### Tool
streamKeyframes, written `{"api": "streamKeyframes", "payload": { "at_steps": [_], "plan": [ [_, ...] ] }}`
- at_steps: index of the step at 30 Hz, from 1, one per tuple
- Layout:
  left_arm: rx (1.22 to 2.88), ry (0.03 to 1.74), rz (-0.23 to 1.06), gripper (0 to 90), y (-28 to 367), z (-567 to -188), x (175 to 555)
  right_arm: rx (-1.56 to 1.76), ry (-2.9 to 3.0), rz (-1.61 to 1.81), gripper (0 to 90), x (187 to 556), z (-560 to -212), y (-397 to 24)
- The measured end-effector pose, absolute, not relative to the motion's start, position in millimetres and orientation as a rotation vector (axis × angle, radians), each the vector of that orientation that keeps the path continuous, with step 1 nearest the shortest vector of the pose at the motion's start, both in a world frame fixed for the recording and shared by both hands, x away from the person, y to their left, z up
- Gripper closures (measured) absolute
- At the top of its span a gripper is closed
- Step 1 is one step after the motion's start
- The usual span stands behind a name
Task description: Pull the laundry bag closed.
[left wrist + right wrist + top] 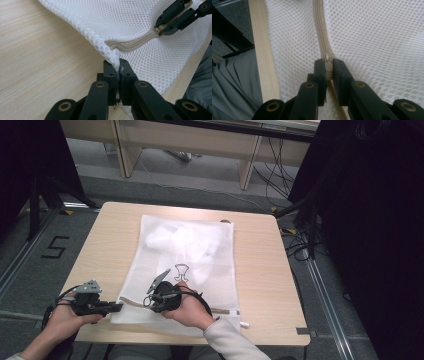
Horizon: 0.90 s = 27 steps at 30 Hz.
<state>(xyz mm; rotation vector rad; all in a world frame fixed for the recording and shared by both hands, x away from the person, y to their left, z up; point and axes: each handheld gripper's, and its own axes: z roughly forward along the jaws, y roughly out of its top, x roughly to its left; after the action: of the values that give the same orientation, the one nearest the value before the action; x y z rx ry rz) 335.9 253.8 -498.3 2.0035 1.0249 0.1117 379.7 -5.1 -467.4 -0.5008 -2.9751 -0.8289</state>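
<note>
A white mesh laundry bag (185,255) lies flat on the wooden table (265,270), with white cloth inside it and a small black print on its front. A beige zipper (130,45) runs along the bag's near edge. My left gripper (119,306) is shut on the bag's near left corner (113,53), and the mesh is pinched between its jaws. My right gripper (148,301) sits a little to the right of it on the same edge. It is shut on the zipper pull (327,60), with the zipper (319,25) running straight ahead of it.
The table's near edge (263,62) runs just beside the zipper, with grey trousers (234,85) below it. Desk legs (247,167) stand behind the table. Cables (300,240) and a black curtain (370,220) are at the right. A "5" mark (55,246) is on the floor at the left.
</note>
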Motion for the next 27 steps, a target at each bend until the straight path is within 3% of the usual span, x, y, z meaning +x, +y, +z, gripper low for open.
{"api": "streamKeyframes", "payload": {
  "at_steps": [27],
  "plan": [
    [2.007,1.024,0.114,85.4,254.0,-498.5,336.0,-0.494,-2.99,-0.816,82.4,380.8,-464.9,-12.9]
  ]
}}
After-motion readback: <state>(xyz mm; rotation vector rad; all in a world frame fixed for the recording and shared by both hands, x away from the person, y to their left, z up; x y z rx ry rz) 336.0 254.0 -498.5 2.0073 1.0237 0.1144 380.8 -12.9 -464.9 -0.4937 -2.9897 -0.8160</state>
